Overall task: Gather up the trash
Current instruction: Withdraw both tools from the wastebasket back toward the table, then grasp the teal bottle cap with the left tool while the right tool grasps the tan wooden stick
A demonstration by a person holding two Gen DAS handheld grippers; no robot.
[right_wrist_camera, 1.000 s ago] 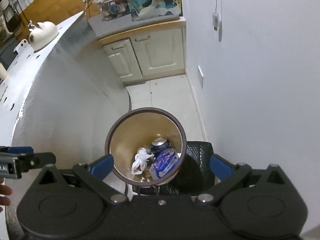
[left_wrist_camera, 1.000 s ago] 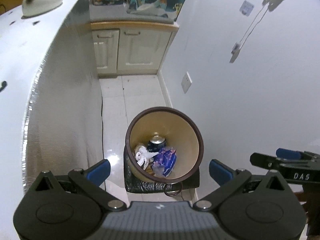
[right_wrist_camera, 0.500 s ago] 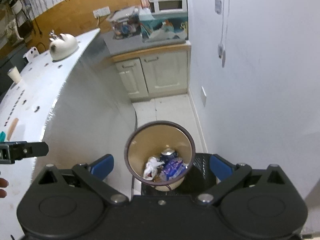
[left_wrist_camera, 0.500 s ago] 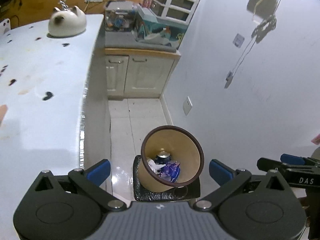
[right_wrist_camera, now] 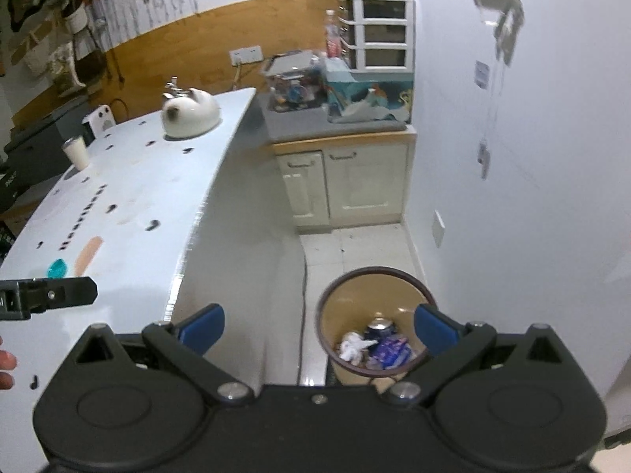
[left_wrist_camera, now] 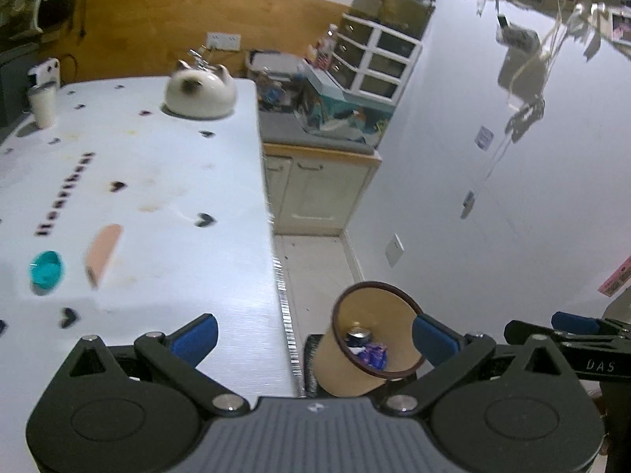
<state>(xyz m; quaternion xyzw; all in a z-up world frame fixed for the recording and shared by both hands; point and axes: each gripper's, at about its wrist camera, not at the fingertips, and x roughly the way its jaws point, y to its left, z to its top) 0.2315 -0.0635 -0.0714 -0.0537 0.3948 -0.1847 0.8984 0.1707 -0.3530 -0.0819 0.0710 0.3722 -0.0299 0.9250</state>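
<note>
The left gripper (left_wrist_camera: 313, 335) is held above the right edge of a white table (left_wrist_camera: 165, 181), its blue-padded fingers (left_wrist_camera: 195, 337) spread wide with nothing between them. The right gripper (right_wrist_camera: 319, 325) is likewise spread wide and empty, raised over the floor strip between the table and the white wall (right_wrist_camera: 532, 157).

The trash bin (right_wrist_camera: 410, 287), tan with a dark rim, stands on the tiled floor (right_wrist_camera: 355, 248) near the wall, below and ahead of both grippers. In the right wrist view its mouth sits just inside the right finger; in the left wrist view it lies between the fingers, toward the right one. Inside it lie a can (right_wrist_camera: 379, 326), a crumpled white wrapper (right_wrist_camera: 353, 345) and a blue-purple packet (right_wrist_camera: 390, 349).

On the table, ahead and to the left of the left gripper, a teal cap (left_wrist_camera: 46, 270) lies just beside a pinkish oblong piece (left_wrist_camera: 103, 246), the two apart but near. They are blurred, so what they are cannot be told. Farther back on the table rests a white cat-shaped object (left_wrist_camera: 199, 92) and, toward the far left corner, a white cup (left_wrist_camera: 41, 104).

Beyond the table a cream cabinet (right_wrist_camera: 347, 185) carries a cluttered grey countertop (right_wrist_camera: 299, 120).
</note>
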